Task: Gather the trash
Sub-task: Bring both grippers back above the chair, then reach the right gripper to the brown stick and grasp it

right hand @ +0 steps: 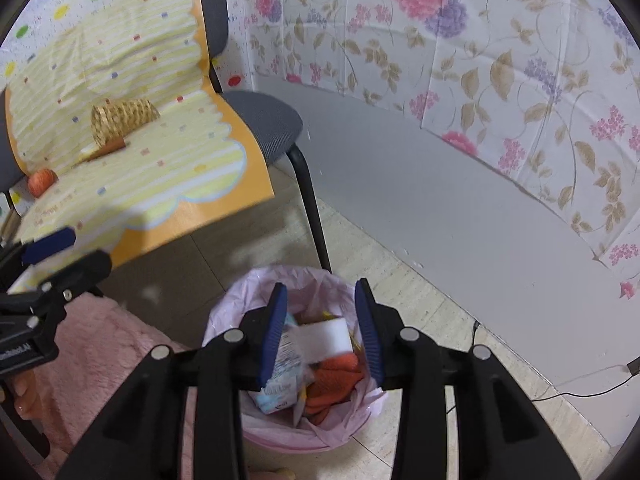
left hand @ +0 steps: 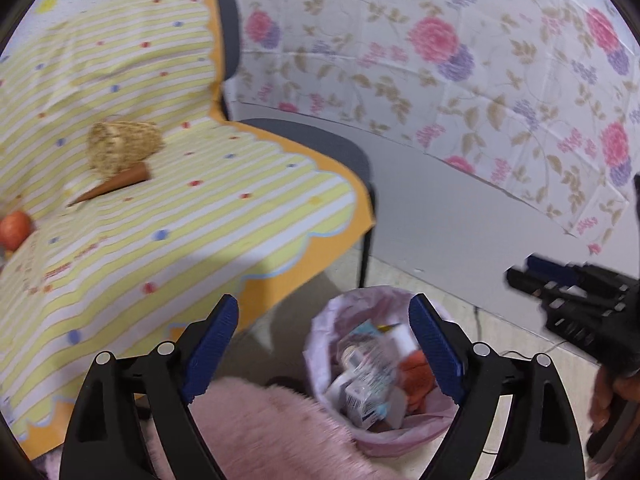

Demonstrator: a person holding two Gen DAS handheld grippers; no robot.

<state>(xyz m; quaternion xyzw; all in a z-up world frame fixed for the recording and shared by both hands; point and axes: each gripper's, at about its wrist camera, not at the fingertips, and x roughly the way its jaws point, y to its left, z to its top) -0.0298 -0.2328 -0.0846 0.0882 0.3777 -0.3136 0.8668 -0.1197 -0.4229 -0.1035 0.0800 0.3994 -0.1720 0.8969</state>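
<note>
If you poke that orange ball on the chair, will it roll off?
Probably. The orange ball looks round, so a poke could set it rolling. The striped cloth under it seems to slope toward the chair's edge, so it might roll off.

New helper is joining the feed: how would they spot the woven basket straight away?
Find the grey chair draped with a yellow striped cloth. On its seat lies a tipped woven straw basket, beside a brown cone. Unlike the orange ball nearby, it is tan wickerwork.
</note>
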